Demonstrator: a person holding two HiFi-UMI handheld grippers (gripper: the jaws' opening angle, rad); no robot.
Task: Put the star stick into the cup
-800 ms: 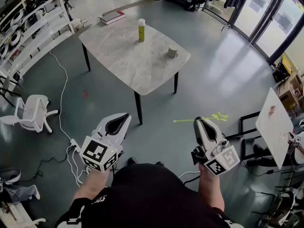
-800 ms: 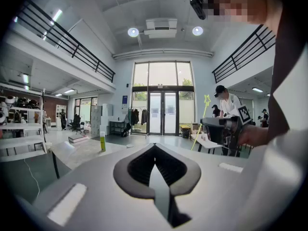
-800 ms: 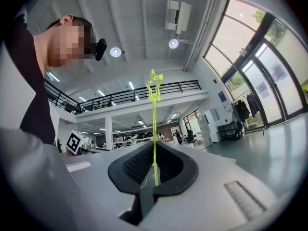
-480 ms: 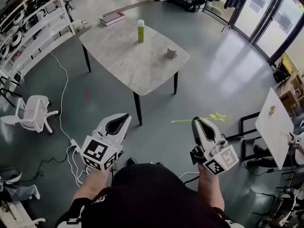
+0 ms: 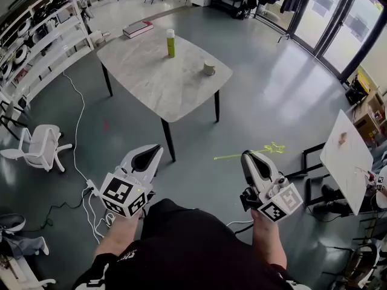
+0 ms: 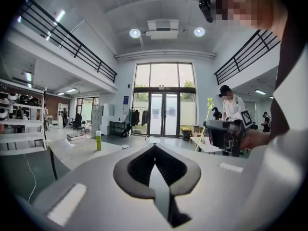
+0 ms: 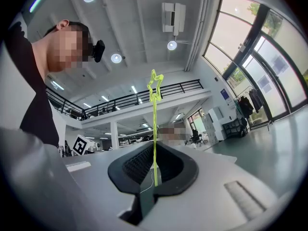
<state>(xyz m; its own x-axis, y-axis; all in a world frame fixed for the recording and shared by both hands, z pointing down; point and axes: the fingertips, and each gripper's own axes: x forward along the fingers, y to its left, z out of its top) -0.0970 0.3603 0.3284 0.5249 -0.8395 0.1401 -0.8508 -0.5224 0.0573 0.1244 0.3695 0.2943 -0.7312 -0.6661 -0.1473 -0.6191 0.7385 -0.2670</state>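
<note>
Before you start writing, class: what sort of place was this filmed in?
Probably a large open lab or workshop hall: a railed mezzanine under a high ceiling, tall glass doors, and white storage shelves beside a table.

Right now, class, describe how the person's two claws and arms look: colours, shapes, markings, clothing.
Both the left claw and right claw are smooth white tapered shells with black ribbed inner pads. Each carries a white cube printed with black square markers. The person wears a black top.

Upper left, the table (image 5: 163, 83) carries the cup (image 5: 209, 69) right of a bottle (image 5: 171, 43), perhaps books (image 5: 138, 29) beyond its far corner; my star stick (image 5: 230, 156) crosses lower right.
</note>
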